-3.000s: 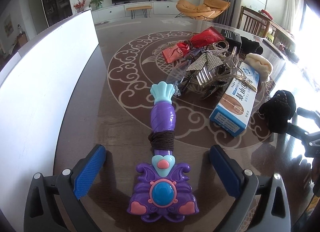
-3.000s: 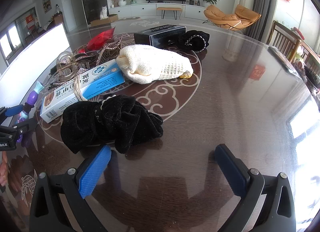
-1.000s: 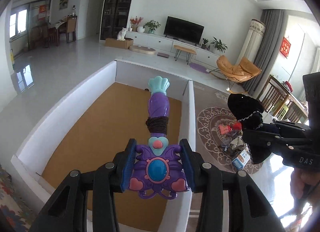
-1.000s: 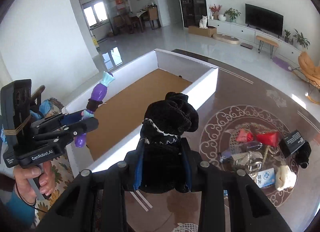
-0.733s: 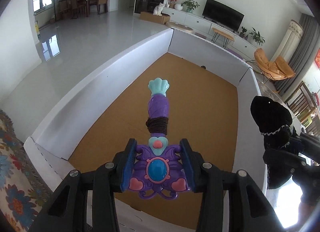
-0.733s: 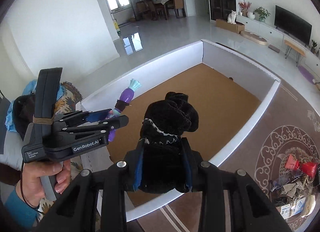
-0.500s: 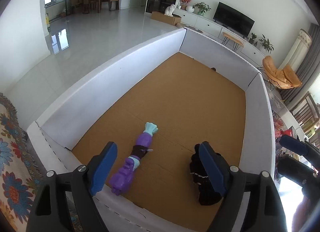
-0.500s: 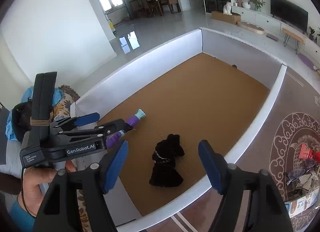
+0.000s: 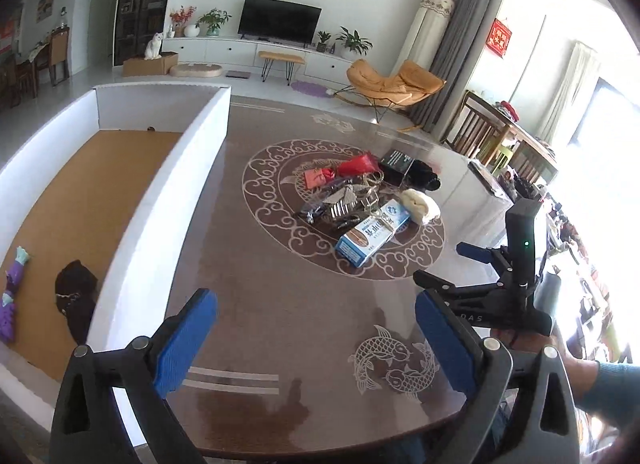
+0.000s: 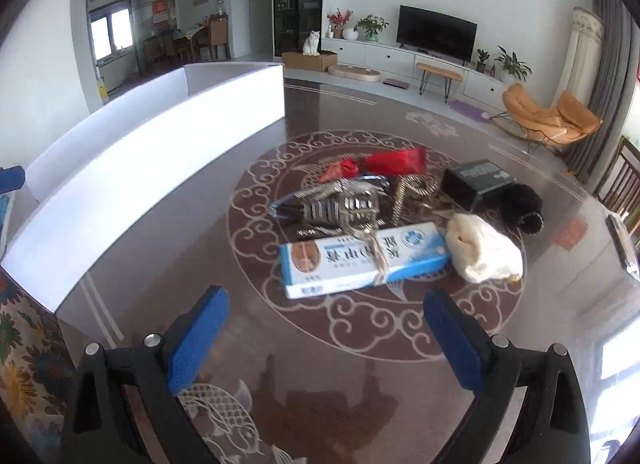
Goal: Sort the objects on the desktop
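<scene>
Daylight floods in from the windows [image 9: 580,112] on the right of my left wrist view, blowing that side out to white. The glossy dark table [image 9: 304,304] throws back a pale sheen there. My right wrist view is softer, with slight motion blur on the blue-and-white box [image 10: 360,260] and the clutter behind it. Both fisheye pictures bow straight lines at the edges and darken to black in the corners. Faint shadows lie near each frame's bottom.
</scene>
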The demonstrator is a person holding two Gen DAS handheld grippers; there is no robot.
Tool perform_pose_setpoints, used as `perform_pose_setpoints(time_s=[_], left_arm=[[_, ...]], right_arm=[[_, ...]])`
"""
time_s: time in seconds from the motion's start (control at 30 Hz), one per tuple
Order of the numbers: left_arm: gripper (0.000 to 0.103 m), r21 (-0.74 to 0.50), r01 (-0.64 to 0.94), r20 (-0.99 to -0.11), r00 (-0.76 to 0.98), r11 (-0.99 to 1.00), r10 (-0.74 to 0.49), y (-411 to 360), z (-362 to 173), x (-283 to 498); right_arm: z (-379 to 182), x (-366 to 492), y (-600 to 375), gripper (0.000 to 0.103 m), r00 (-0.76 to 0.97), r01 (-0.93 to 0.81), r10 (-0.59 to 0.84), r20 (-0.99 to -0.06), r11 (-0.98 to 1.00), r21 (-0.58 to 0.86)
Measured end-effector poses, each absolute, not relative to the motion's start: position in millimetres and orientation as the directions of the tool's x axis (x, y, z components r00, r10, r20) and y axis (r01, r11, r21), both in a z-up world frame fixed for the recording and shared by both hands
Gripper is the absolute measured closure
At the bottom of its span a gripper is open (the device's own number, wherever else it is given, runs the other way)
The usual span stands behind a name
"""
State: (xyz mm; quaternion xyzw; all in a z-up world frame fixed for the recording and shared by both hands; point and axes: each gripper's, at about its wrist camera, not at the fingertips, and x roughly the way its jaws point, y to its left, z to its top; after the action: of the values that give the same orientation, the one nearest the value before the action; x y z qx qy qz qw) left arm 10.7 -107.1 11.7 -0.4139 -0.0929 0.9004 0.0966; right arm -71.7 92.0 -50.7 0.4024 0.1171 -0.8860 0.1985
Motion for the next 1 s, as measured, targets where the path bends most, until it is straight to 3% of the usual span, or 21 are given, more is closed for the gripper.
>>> perform_pose_setpoints(time_s=[0.1,0.23,0.43,0.8,1.0], left_arm=[[0.002,-0.216,-0.089,-0.791,-0.567,-0.972,0.228,-77.8,-38.8,-18.8],[0.002,-0.174,-0.078,-0.827,-0.529,-0.982,0.189,-57.2,-83.0,-50.7],[0.000,0.004,-0.141,-0.834,-0.547,-0.990,0.075,-23.6,-89.5,-85.0],[0.000,-0.002,-0.158,-0.816,-0.570,-0.987,0.093,16.0,-89.3,-161.9],[0.000,-0.003,-0.161,-0.816,-0.570,-0.987,0.095,14.2,-89.1,-165.9]], right_arm=[[-76.9,-82.5,157.0,0.005,-0.575,0.327,-0.146,-0.805,-0.943,-0.062],[-93.7,-90.9,210.6,0.003,-0.539,0.218,-0.115,-0.835,-0.976,-0.007],[-90.7,-104.7,227.3,0.000,-0.571,0.144,-0.080,-0.817,-0.990,-0.004],[-87.2,-120.3,231.5,0.000,-0.573,0.117,-0.064,-0.817,-0.993,-0.004],[-88.8,-119.3,229.7,0.000,-0.574,0.117,-0.064,-0.816,-0.993,-0.004]])
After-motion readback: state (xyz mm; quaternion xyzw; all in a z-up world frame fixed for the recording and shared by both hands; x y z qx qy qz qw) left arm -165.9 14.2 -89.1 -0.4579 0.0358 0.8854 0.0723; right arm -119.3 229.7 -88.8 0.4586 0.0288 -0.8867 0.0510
